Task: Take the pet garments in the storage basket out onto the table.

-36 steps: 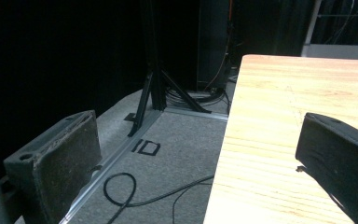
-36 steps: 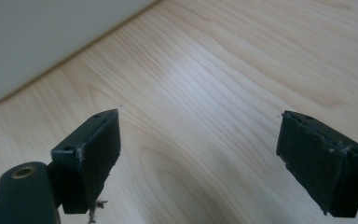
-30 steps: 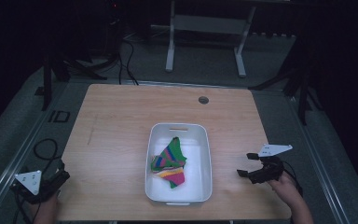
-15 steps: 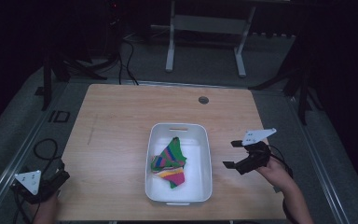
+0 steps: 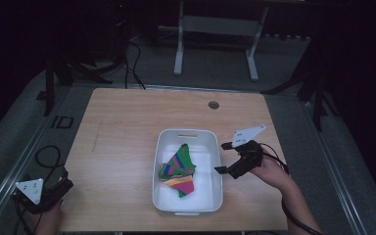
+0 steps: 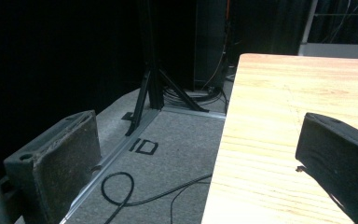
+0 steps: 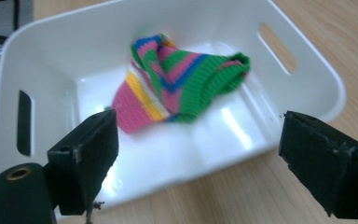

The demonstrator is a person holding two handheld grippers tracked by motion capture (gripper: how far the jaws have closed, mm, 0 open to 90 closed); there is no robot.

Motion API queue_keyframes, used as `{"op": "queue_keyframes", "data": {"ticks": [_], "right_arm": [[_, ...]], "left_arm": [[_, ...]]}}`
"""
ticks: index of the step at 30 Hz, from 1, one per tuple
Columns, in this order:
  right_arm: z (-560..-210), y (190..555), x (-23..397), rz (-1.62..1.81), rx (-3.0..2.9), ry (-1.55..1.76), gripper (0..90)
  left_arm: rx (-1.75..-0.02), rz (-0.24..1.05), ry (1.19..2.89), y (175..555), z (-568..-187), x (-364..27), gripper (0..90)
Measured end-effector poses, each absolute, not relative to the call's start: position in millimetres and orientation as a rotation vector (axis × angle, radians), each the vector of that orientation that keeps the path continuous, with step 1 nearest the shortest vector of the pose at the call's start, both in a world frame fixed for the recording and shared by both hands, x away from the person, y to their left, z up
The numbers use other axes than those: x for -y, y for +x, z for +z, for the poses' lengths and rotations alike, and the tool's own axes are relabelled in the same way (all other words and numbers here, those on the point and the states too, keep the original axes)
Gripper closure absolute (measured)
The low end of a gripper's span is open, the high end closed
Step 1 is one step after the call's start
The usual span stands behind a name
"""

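Lying inside the white plastic bin, a striped knitted garment in green, pink, blue and yellow sits bunched on the floor of the container, nearer its left wall than its right. In the right tool's view the garment shows a green ribbed edge turned toward the far end of the bin, with slotted handle openings visible in both short walls. The bin stands on the wooden bench, right of centre and toward the near edge.

The right tool is held just beside the bin's right wall, at about mid-length, pointing left toward it. Its jaws stand wide apart with nothing between them; the right tool's view confirms this, the two black jaws framing the bin's near rim. The person's right hand grips it from the right, and a cable trails off toward the near right corner.

The left tool is at the near left corner of the bench, well apart from the bin. Its jaws are also spread, one over the carpeted floor, the other over the bench edge.

A round grommet sits in the far part of the bench.
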State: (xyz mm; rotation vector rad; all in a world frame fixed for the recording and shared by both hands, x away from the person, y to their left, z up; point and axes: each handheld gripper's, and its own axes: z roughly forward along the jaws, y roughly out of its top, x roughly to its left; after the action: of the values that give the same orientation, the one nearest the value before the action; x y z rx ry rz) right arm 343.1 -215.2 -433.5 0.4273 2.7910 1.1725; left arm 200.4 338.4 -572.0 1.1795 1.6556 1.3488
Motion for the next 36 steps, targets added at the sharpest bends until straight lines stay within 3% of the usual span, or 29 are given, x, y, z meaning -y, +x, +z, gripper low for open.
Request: {"op": "queue_keyframes", "data": {"ticks": [36], "right_arm": [[-481.8, 354.8, 65.8, 0.811, -3.01, 0.116, 11.8]], "left_arm": [[-1.639, 1.331, 1.187, 200.1, -572.0, -339.4, 0.4]]}}
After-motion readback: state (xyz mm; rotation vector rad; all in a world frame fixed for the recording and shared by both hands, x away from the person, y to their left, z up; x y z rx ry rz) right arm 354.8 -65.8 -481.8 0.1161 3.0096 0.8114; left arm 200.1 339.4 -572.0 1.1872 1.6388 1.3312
